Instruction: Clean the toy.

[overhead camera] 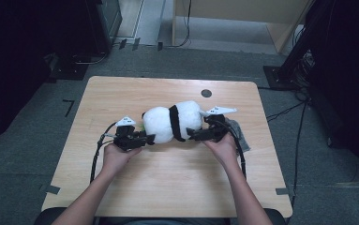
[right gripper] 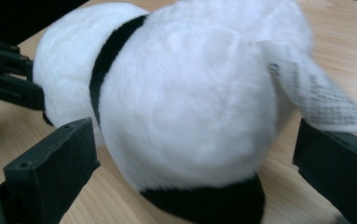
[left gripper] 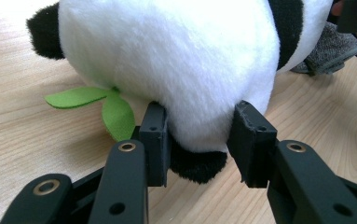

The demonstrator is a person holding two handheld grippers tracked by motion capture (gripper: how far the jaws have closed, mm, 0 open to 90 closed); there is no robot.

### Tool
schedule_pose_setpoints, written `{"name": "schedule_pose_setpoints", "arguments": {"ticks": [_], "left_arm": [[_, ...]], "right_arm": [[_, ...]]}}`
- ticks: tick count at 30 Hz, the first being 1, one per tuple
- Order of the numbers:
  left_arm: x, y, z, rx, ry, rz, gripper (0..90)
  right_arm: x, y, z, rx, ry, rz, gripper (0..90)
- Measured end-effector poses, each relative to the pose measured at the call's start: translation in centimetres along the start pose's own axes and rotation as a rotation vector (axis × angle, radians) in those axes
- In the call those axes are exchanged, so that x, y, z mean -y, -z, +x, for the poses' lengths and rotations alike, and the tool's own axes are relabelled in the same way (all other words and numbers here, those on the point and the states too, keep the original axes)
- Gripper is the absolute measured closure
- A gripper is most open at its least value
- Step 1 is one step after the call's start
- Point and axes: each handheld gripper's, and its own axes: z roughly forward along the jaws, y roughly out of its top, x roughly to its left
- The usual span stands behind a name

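Observation:
A black-and-white panda plush [overhead camera: 172,123] lies on its side across the middle of the wooden table [overhead camera: 168,183]. My left gripper [overhead camera: 150,138] is at its left end, and in the left gripper view the gripper [left gripper: 199,140] has both pads pressed into the white fur of the plush [left gripper: 176,60], just above a black patch. Green felt leaves [left gripper: 92,100] stick out from under the plush. My right gripper [overhead camera: 191,134] is at the plush's right end. In the right gripper view it [right gripper: 192,140] stands wide open, the plush [right gripper: 181,102] between its jaws with a gap on each side. A white label [right gripper: 316,98] hangs off the plush.
A grey cloth [overhead camera: 237,129] lies on the table just right of the plush, behind my right hand. A dark round spot [overhead camera: 206,93] marks the table's far side. Cables trail from both grippers toward the front edge. Grey floor and dark equipment surround the table.

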Motion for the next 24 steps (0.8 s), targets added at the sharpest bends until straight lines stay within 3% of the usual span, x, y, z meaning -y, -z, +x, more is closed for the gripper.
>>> {"name": "schedule_pose_setpoints", "arguments": {"ticks": [4,11,15,20,24], "left_arm": [[0.1,-0.1,-0.1,-0.005,-0.01,-0.007,60.1],[0.3,-0.2,-0.3,-0.007,-0.014,-0.013,59.2],[0.3,-0.3,-0.3,-0.004,-0.009,-0.016,58.7],[0.3,-0.2,-0.1,-0.006,-0.004,-0.018,58.3],[0.3,-0.3,-0.2,0.002,0.0,-0.027,56.6]], "right_arm": [[0.0,-1.2,0.3,0.001,-0.002,-0.005,0.0],[0.1,-2.4,0.7,0.045,0.023,0.014,0.0],[0.2,-3.0,0.9,0.063,0.061,0.055,0.4],[-0.4,-3.8,1.2,0.086,0.068,0.079,0.7],[-0.2,-3.7,1.0,0.093,0.086,0.052,15.7]]}}
